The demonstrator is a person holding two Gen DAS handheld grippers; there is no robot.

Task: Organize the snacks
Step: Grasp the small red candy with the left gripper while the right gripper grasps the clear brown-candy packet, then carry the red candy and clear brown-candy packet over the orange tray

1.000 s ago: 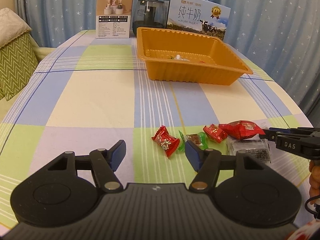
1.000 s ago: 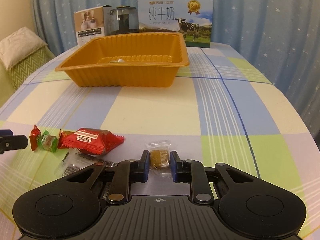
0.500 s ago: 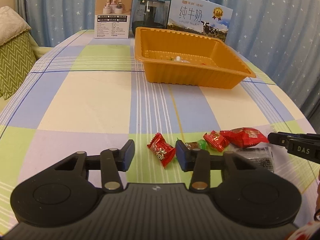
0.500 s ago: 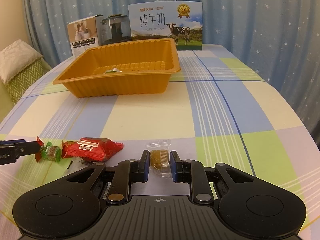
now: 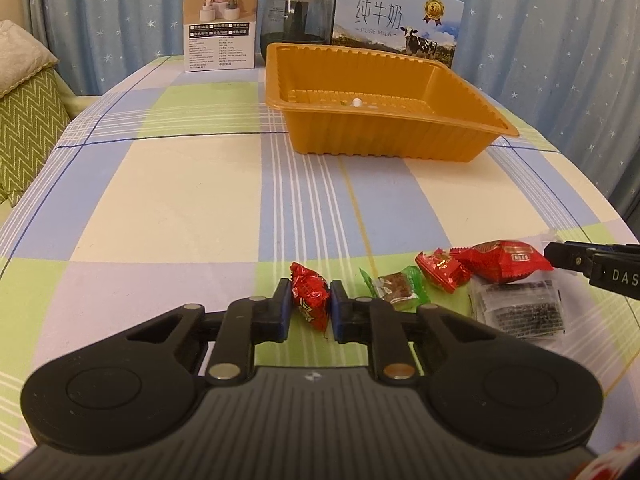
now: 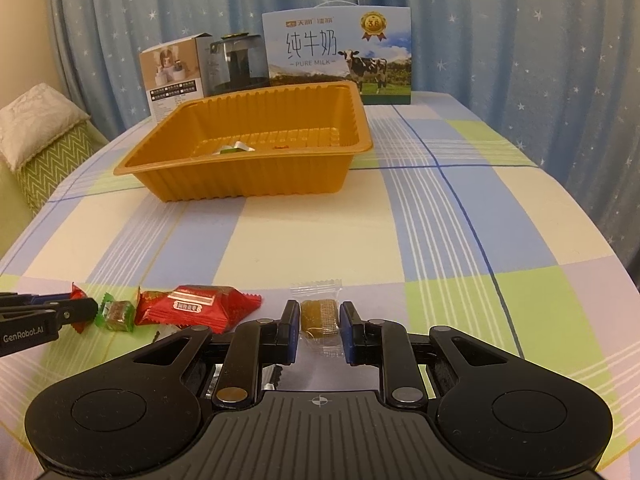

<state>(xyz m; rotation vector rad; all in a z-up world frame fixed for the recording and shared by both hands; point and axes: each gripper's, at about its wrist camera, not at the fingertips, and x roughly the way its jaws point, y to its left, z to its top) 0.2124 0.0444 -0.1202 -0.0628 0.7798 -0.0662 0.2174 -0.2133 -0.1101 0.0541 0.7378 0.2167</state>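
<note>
Closing just completed: left gripper [image 5: 307, 307] clamped on red candy [image 5: 310, 297], low on tabletop [image 5: 180, 208], evidently for lifting. Right gripper [image 6: 319, 327] clamped on clear-wrapped brown sweet [image 6: 319, 317]. Orange tray [image 5: 384, 136], presumed destination, well apart; route unobstructed. Green candy [image 5: 396, 290] and large red packet [image 5: 505, 261] left beside.

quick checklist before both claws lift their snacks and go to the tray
1. Left claw shut on the red candy: ok; it has just been closing, pads now press the wrapper.
2. Right claw shut on the clear-wrapped brown candy: ok.
3. Orange tray has room: ok, only a few small items inside.
4. Path across the tablecloth to the tray: ok.
5. Green-wrapped candy clear of the left claw: cannot tell, very close.
</note>
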